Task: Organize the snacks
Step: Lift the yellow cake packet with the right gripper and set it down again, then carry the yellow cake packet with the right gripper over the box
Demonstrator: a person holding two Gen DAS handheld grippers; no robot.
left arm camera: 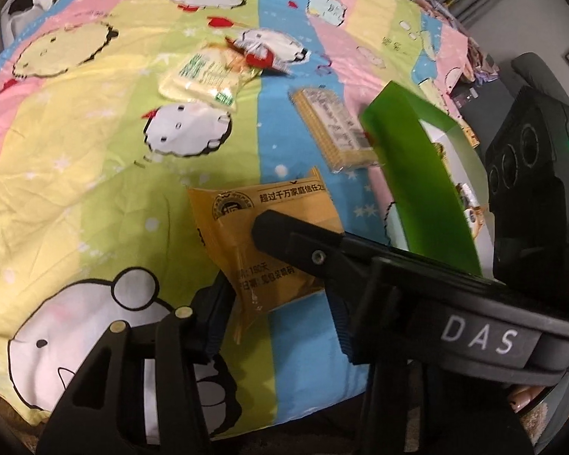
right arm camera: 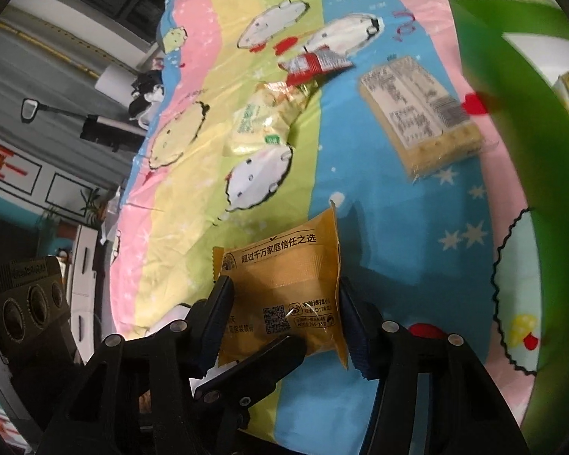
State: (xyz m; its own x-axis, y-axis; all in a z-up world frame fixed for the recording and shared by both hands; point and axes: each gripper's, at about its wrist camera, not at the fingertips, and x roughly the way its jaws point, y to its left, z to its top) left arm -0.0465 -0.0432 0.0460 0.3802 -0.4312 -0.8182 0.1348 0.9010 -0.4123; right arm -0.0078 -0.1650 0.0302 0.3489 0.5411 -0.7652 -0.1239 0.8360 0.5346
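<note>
nearest, pinched between both tools: orange snack packet (right arm camera: 284, 295), clamped at its side edges by right gripper (right arm camera: 284, 322), nipped lower down by left gripper (left arm camera: 269, 295), just above the striped bedsheet (left arm camera: 76, 151). could crumple or tear if tugged two ways, or slip from glossy film. beyond, wafer pack (right arm camera: 417, 113) and pale yellow bag (right arm camera: 261, 121) lying loose, green bin (right arm camera: 512, 151) at right, easily nudged.

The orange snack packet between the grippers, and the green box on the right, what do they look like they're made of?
The orange snack packet looks like thin glossy plastic film: it shows glare, wrinkles and crimped, serrated end seals. The green box looks like smooth, rigid translucent plastic, since light glows through its wall, though blur leaves that open. Both sit on a printed fabric sheet, matte and creased like cotton.
</note>
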